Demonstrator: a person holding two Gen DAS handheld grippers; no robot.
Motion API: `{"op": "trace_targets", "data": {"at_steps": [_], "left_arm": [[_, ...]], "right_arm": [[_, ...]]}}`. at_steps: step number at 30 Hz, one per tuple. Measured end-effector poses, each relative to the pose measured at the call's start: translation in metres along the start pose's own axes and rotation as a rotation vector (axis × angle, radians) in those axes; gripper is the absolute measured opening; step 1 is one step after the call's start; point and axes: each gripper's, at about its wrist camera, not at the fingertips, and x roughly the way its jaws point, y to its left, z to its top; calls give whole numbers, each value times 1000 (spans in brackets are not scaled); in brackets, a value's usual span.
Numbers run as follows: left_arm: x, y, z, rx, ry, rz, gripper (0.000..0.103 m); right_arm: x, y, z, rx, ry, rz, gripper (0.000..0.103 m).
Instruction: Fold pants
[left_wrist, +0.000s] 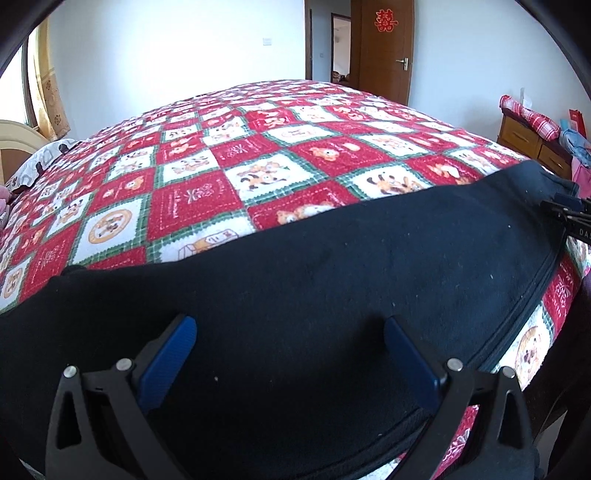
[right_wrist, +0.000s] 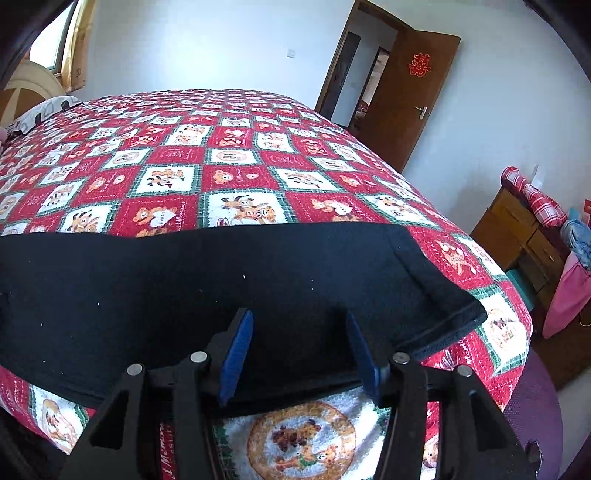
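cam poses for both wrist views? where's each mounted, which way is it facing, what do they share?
Left wrist: sits behind the left tongs, low over the pants, facing across the bed toward the door; own open blue fingers show, and the right tongs at the frame's right edge.
Right wrist: sits behind the right tongs, over the pants' hem end, facing the same way; own open fingers show.
Shared: pants, bed, door, dresser.

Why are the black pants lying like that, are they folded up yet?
Spread flat: the black pants stretch long across the quilt, leg hem showing.
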Motion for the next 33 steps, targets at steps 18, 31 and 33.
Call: {"op": "trace_targets", "data": {"at_steps": [18,31,33], "left_arm": [[-12,2,-11,-46,-51,1,103],[-12,1,-19,-23,-84,21,103],[-13,2,-19,-25,-90,17,103]], "right_arm": [[-21,-114,3,476,-91,206,59],[14,-154,-20,736,-27,425,39],[15,-149,-20,728,-25,428,31]]}}
